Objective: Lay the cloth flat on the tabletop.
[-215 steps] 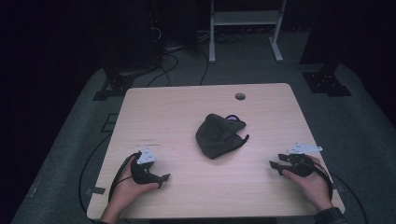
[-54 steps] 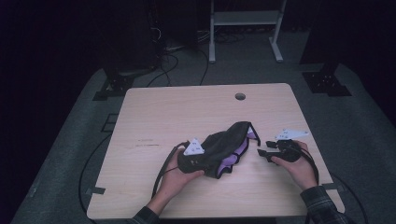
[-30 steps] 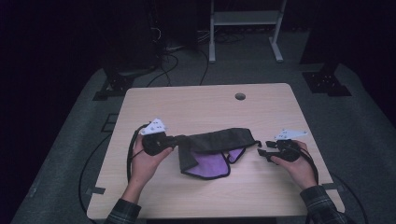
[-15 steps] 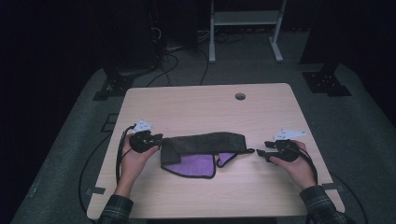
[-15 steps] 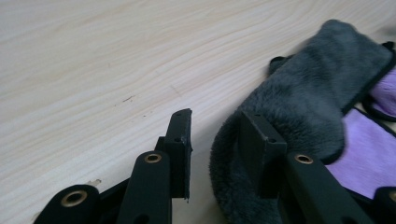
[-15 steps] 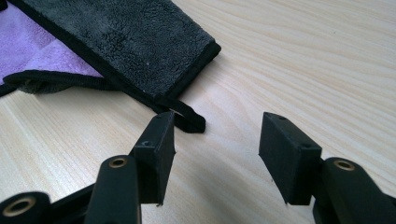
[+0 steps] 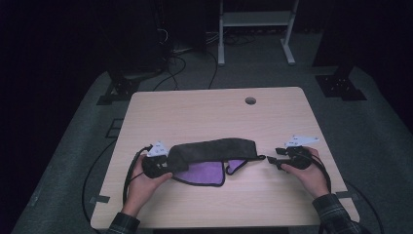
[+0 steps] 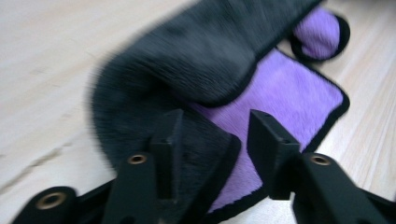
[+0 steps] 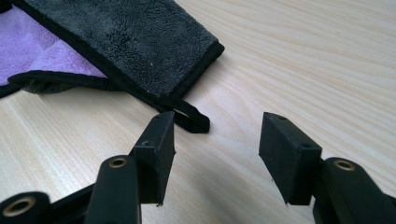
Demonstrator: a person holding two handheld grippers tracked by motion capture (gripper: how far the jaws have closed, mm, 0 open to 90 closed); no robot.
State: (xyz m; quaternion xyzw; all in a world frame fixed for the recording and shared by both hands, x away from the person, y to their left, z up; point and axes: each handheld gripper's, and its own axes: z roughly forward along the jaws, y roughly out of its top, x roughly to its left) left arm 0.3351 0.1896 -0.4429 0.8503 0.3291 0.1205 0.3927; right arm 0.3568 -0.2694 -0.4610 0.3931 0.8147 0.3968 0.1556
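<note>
Cloth: a dark grey cloth (image 7: pixel 213 150) with a purple underside and black edging lies stretched out on the counter (image 7: pixel 209 112), between the 2 tools.
Left tool: the left tool (image 8: pixel 212 140) sits at the cloth's left end, held in the person's left hand (image 7: pixel 142 183).
Left tool state: the jaws stand apart; the cloth's grey corner lies between them and against the left jaw, the purple side just ahead. Not pinched.
Right tool: the right tool (image 9: pixel 215 140) rests just off the cloth's right end, held in the right hand (image 7: pixel 309 170).
Right tool state: jaws spread wide, bare wood between them.
Loop: a small black loop (image 9: pixel 189 116) at the cloth's right corner lies just ahead of the right tool's left jaw; touching or not, I cannot tell.
Purple flaps: 2 purple parts (image 7: pixel 199 173) show below the grey band, on the side nearer the person.
Counter hole: a round hole (image 7: pixel 250 101) lies well beyond both tools, at the far edge.
</note>
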